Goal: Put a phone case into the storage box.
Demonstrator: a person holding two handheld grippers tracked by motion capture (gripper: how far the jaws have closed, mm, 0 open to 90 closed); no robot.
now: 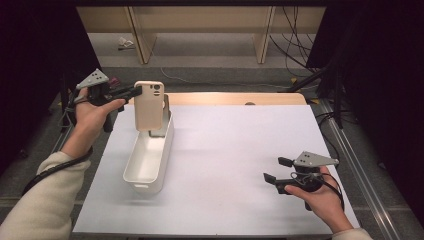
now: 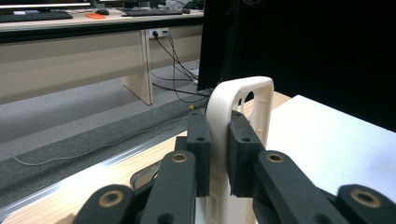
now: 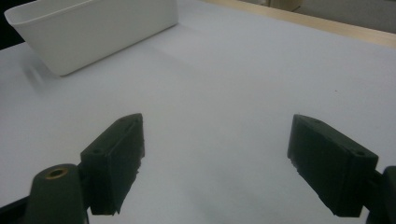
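Jaws of the left gripper [image 1: 131,92] pinch a beige phone case [image 1: 149,106] upright above the far end of the white bin [image 1: 141,176], while the right gripper [image 1: 274,170] rests wide open and empty near the table's [image 1: 240,150] right edge.

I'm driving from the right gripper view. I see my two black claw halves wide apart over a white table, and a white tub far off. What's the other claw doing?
Observer: The left claw is shut on the edge of a beige phone case.
Operator: Where's the case? Near my tub?
Observer: It's held upright over the far end of the white tub. I can't tell whether it touches the tub.
Operator: Does the case have holes?
Observer: Yes, there is a camera hole near its top corner.
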